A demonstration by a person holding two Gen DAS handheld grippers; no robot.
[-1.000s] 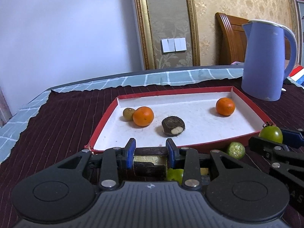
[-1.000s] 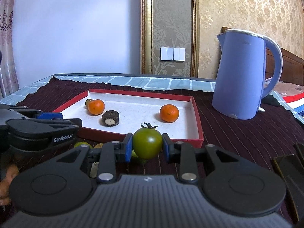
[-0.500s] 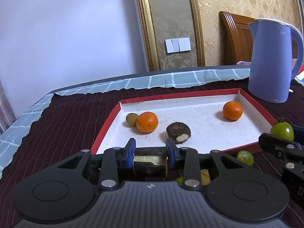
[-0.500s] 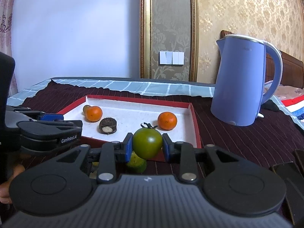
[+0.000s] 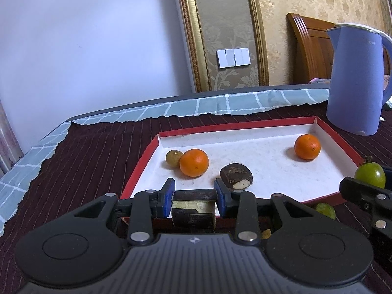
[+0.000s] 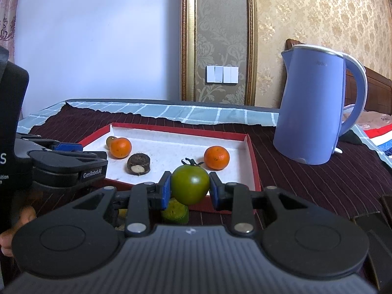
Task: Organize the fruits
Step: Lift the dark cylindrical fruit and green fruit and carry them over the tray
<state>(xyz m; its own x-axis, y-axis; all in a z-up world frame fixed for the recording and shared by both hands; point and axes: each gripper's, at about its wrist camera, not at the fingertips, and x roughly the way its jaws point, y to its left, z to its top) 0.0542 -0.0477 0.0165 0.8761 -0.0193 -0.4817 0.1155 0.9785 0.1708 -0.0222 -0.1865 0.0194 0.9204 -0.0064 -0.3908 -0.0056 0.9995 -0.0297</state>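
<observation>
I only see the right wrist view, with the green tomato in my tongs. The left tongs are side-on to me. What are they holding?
Observer: The left tongs are shut on a dark-skinned cut piece, pads on both its ends.
Operator: Like the dark chunk in the tray?
Observer: Similar skin, but the held one is blocky, with a flat pale yellow face on top.
Operator: Is it over the tray?
Observer: It sits in line with the near red rim; whether it has crossed, I cannot tell.

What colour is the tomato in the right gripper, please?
Green, darker toward the stem; the tomato shows best in the right wrist view.
</observation>
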